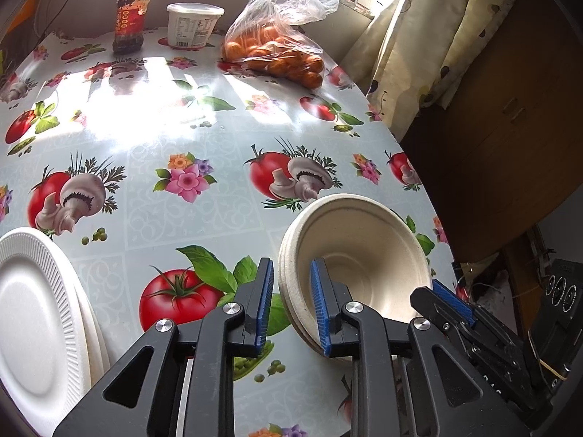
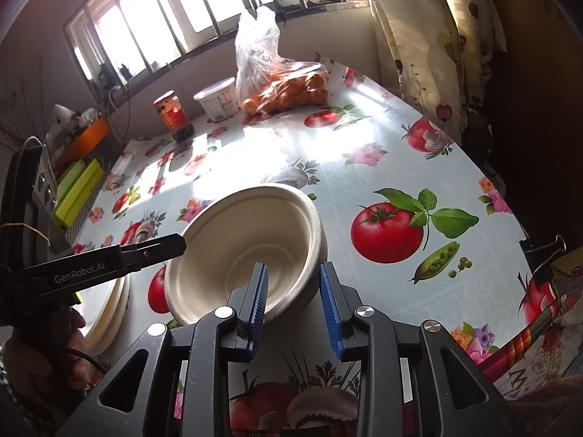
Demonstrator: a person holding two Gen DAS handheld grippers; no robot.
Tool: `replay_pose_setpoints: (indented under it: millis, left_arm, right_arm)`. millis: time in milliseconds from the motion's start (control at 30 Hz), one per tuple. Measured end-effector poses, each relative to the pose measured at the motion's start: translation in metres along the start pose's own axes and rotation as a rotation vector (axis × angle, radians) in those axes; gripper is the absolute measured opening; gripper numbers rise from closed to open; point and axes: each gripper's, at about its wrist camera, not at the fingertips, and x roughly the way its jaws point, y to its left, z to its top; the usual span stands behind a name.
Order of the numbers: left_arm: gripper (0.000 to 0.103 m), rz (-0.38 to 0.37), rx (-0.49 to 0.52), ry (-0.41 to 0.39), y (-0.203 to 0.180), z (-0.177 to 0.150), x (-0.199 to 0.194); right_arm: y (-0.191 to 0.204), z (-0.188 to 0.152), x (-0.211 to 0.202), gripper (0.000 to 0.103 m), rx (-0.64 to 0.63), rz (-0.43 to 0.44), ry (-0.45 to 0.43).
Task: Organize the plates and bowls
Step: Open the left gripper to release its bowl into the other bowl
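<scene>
Beige pulp bowls [image 1: 360,251], nested, tilt between two straddling grippers, left gripper [image 1: 291,306] and right gripper [image 2: 294,304], jaws apart, rim unclamped.

- Strong daylight thru barred window [image 2: 204,3], blown out white.
- Hard glare patch on table [image 1: 120,120] w/ bar shadows; print washed out there.
- Fisheye bend + dark vignette at edges; right-side corners dim, prob. underexposed.

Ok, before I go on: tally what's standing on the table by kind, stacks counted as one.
Bowl stack: 1
Plate stack: 1
Jar: 1
White tub: 1
Bag of oranges: 1
Total: 5
</scene>
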Motion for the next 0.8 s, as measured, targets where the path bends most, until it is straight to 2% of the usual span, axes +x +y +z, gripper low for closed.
replay_pose_setpoints:
  millis: [100, 233, 267, 500, 800]
  left_arm:
    - [0.023, -0.001, 0.002, -0.001, 0.000, 0.000, 0.000]
    - [0.035, -0.005, 0.003, 0.002, -0.001, -0.001, 0.000]
    - [0.035, -0.002, 0.004, 0.001, -0.001, 0.000, 0.000]
    - [0.043, 0.052, 0.049, -0.022, -0.003, -0.005, -0.002]
    - [0.044, 0.096, 0.120, -0.064, -0.003, -0.012, -0.008]
  right_arm:
    - [0.000, 0.001, 0.000, 0.035, 0.000, 0.000, 0.001]
    - [-0.001, -0.002, 0.001, 0.039, -0.002, 0.001, 0.002]
    - [-0.001, -0.001, 0.001, 0.040, -0.002, 0.002, 0.003]
    - [-0.004, -0.003, 0.002, 0.046, 0.005, 0.001, 0.000]
    - [-0.009, 0.001, 0.001, 0.049, 0.002, -0.006, -0.005]
